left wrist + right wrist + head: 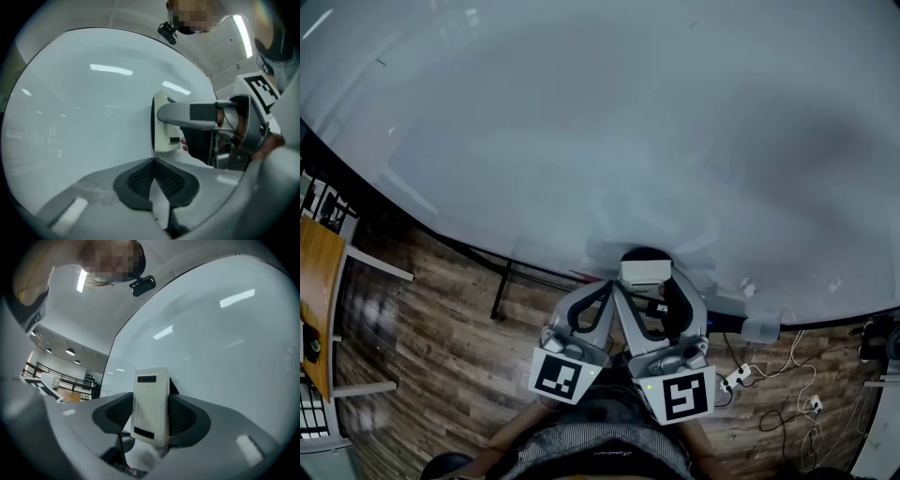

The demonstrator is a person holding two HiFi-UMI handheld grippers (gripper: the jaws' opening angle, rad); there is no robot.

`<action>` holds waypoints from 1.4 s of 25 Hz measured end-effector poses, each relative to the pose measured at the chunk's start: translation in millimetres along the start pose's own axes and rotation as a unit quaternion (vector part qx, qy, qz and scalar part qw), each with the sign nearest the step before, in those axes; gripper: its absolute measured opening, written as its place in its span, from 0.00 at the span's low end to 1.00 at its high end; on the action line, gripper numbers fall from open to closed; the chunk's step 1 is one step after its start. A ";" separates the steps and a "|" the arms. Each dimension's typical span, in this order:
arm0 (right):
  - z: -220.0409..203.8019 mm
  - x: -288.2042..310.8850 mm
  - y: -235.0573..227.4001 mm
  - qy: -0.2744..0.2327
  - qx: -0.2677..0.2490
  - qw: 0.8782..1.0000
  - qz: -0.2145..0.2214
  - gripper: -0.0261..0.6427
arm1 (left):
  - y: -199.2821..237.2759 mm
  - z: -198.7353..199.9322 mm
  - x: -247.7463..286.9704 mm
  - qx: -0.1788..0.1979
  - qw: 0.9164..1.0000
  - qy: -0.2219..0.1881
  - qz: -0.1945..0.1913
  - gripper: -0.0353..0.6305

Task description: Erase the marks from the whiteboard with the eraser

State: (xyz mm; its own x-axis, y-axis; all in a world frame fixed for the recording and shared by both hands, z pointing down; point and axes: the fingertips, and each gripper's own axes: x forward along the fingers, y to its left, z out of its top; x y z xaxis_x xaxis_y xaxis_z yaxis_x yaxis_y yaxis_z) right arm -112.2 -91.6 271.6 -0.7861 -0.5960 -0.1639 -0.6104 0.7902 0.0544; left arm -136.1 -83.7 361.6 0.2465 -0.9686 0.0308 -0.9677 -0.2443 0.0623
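Observation:
The whiteboard (600,131) fills the upper head view, and I see no clear marks on it. My right gripper (649,279) is shut on a white eraser (644,271) held against the board's lower edge. In the right gripper view the eraser (151,404) stands upright between the black pads (185,418), with the whiteboard (220,343) behind it. My left gripper (604,291) is just left of it, shut and empty. The left gripper view shows its pads (140,180) meeting, and beyond them the eraser (164,124) on the whiteboard (84,112).
A wooden floor (441,347) lies below the board. The board's dark stand leg (501,292) is left of the grippers. Cables and a power strip (737,377) lie at the lower right. A wooden table (317,300) stands at the far left.

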 end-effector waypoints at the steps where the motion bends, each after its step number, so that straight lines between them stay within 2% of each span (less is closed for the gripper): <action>1: -1.2 6.8 7.0 0.001 -0.003 1.000 -0.001 0.40 | 8.0 0.4 -4.2 -0.001 1.000 0.000 -0.003 0.06; 11: -15.3 59.0 59.9 0.008 -0.021 0.999 -0.031 0.40 | 84.0 2.1 -45.4 -0.006 1.000 -0.003 -0.020 0.06; 17: -20.2 76.0 75.7 0.001 -0.024 0.998 -0.059 0.40 | 114.4 2.8 -61.4 0.009 0.999 -0.008 -0.035 0.06; 23: -23.9 82.8 80.1 0.002 -0.031 0.996 -0.083 0.40 | 131.0 -1.9 -75.3 0.003 0.999 -0.001 -0.049 0.06; 29: -24.7 82.2 80.3 0.006 -0.037 0.997 -0.073 0.40 | 129.1 -5.5 -76.1 -0.001 0.999 0.002 -0.045 0.06; 35: -23.9 82.2 81.4 0.015 -0.035 0.998 -0.048 0.40 | 127.5 5.3 -66.4 0.007 1.000 0.004 -0.015 0.06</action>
State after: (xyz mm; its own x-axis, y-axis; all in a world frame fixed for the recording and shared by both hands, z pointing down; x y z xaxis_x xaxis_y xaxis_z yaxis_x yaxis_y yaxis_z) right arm -228.9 -79.7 286.0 -0.7262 -0.6728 -0.1416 -0.6869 0.7186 0.1086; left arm -276.1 -50.7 362.3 0.2759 -0.9605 0.0375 -0.9604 -0.2739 0.0503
